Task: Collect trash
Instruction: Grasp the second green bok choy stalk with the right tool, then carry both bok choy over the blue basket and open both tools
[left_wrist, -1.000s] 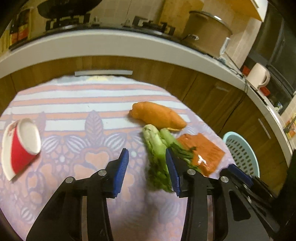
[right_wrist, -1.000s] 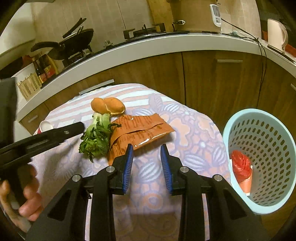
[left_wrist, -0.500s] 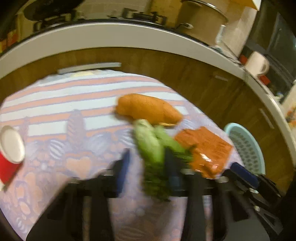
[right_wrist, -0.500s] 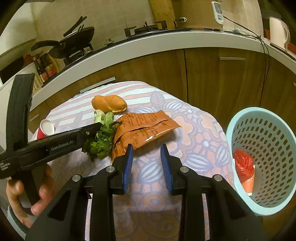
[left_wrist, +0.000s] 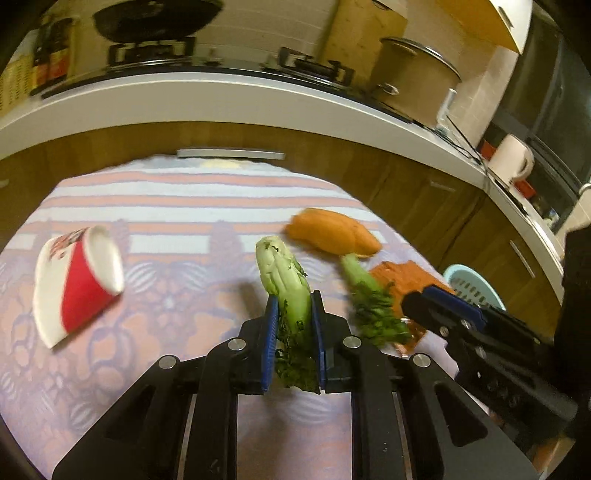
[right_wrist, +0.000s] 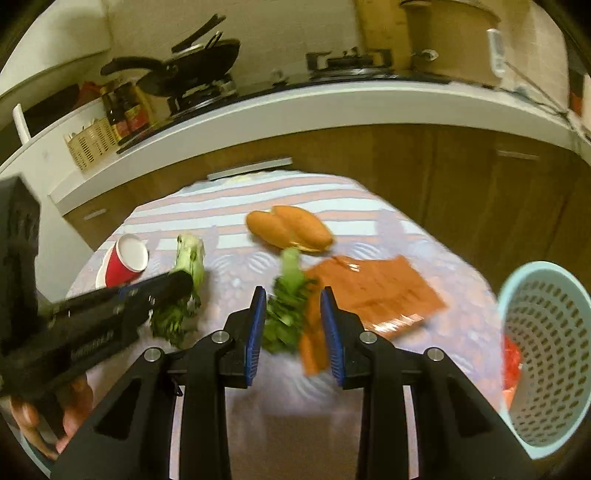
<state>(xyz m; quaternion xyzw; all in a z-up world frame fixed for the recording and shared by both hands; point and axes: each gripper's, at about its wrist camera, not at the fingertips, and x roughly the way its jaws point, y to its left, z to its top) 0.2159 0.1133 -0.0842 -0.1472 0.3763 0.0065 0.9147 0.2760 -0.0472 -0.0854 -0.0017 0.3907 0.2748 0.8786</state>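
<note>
My left gripper (left_wrist: 293, 338) is shut on a bok choy stalk (left_wrist: 286, 280), pale base pointing away; it also shows in the right wrist view (right_wrist: 190, 258). A second bok choy stalk (left_wrist: 365, 295) lies on the table, and its leaves (right_wrist: 284, 314) sit between the fingers of my open right gripper (right_wrist: 293, 332). An orange wrapper (right_wrist: 373, 291) lies right of it, its near end reaching between the right fingers. A bread roll (right_wrist: 290, 229) lies beyond. A red paper cup (left_wrist: 79, 284) lies tipped at the left.
A light blue perforated basket (right_wrist: 546, 354) stands at the right off the table, with something red inside. The patterned tablecloth (left_wrist: 166, 206) covers the round table. Wooden cabinets and a white counter with a stove and pots run behind.
My left gripper has closed on one bok choy stalk and pulled it left, apart from the other. My right gripper has moved forward over the second stalk and the wrapper.
</note>
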